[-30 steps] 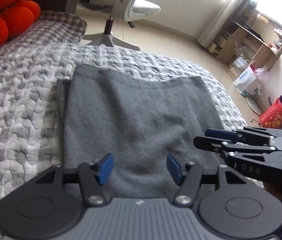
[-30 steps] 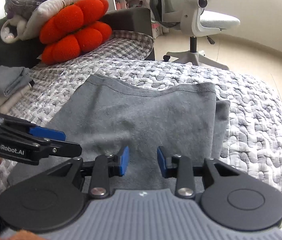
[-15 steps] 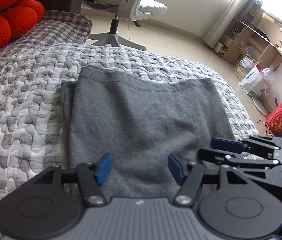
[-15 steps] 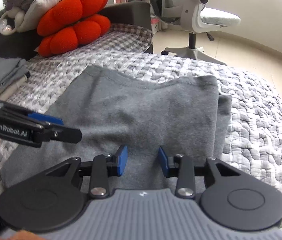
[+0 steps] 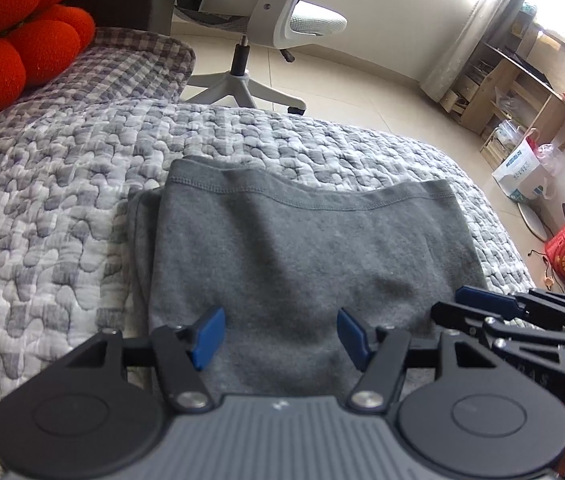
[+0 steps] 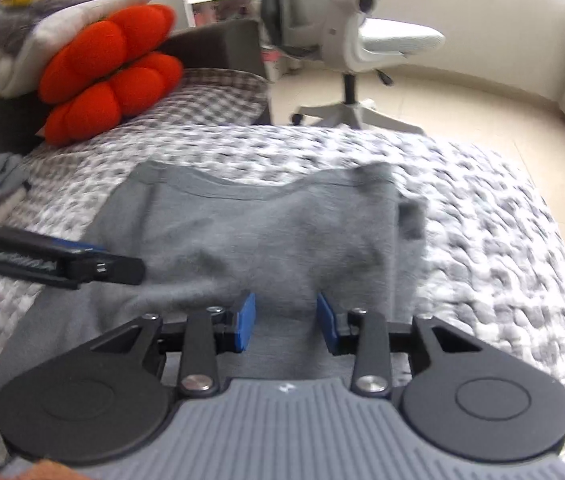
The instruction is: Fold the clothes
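Fleece-like grey cloth — the garment lies partly folded on the quilted bed, its stitched hem at the far side and a tucked layer showing along its left edge. The left tool hovers over the near edge with its jaws well apart, holding nothing. To its right, the right tool hangs over the same edge, jaws parted more narrowly and also empty. The fabric looks soft, light and limp — likely to sag, so each near corner seems the best place to pinch.
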